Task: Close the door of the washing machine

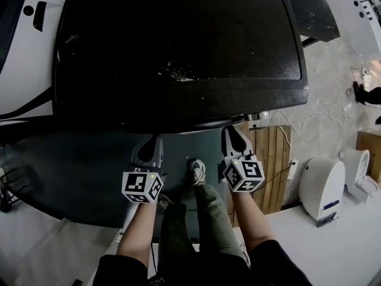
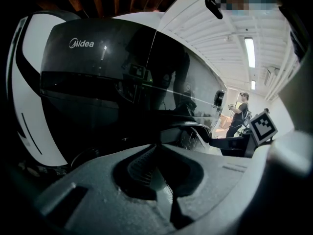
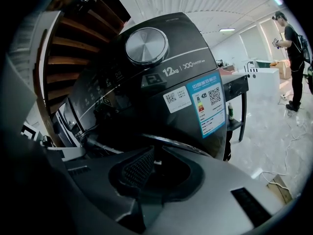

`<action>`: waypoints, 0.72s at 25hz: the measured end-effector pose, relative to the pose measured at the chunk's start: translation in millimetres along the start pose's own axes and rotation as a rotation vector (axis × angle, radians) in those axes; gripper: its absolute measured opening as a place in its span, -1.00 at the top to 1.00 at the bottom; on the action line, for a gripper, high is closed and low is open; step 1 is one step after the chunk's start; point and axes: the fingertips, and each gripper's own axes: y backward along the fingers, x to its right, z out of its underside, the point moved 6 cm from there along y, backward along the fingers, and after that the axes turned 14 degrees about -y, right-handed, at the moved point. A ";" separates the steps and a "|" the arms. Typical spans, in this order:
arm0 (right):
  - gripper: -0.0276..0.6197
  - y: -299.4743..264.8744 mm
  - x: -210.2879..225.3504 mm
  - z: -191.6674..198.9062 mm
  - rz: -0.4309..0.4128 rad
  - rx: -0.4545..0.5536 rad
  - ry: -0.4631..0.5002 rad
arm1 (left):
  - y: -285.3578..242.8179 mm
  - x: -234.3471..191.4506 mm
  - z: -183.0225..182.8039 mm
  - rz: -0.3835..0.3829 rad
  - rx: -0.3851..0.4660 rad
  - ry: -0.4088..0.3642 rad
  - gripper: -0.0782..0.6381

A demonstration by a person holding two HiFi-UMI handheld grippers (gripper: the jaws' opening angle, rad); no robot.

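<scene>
Gleaming glossy-black, boxy washing machine on pale marbled floor; left gripper & right gripper both pinched closed, nothing held.

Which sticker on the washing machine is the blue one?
The taller sticker on the right, with the blue border; the smaller sticker left of it is white.

One washing machine, two tools, two marker cubes, one shoe

Dim, underexposed; washing machine near black; ceiling strip light glares; fisheye warp, dark vignette at edges.
</scene>
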 end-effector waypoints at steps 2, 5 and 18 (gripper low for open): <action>0.77 -0.1 0.2 0.7 -0.002 0.011 0.006 | -0.7 -0.2 0.5 -0.003 0.000 -0.001 0.76; 0.78 1.2 -1.1 0.8 0.000 0.026 -0.019 | -0.2 0.6 0.9 -0.002 -0.005 -0.008 0.76; 0.91 38.1 -4.7 10.9 0.069 0.058 -0.085 | 14.6 12.6 -6.4 0.088 0.014 -0.063 0.76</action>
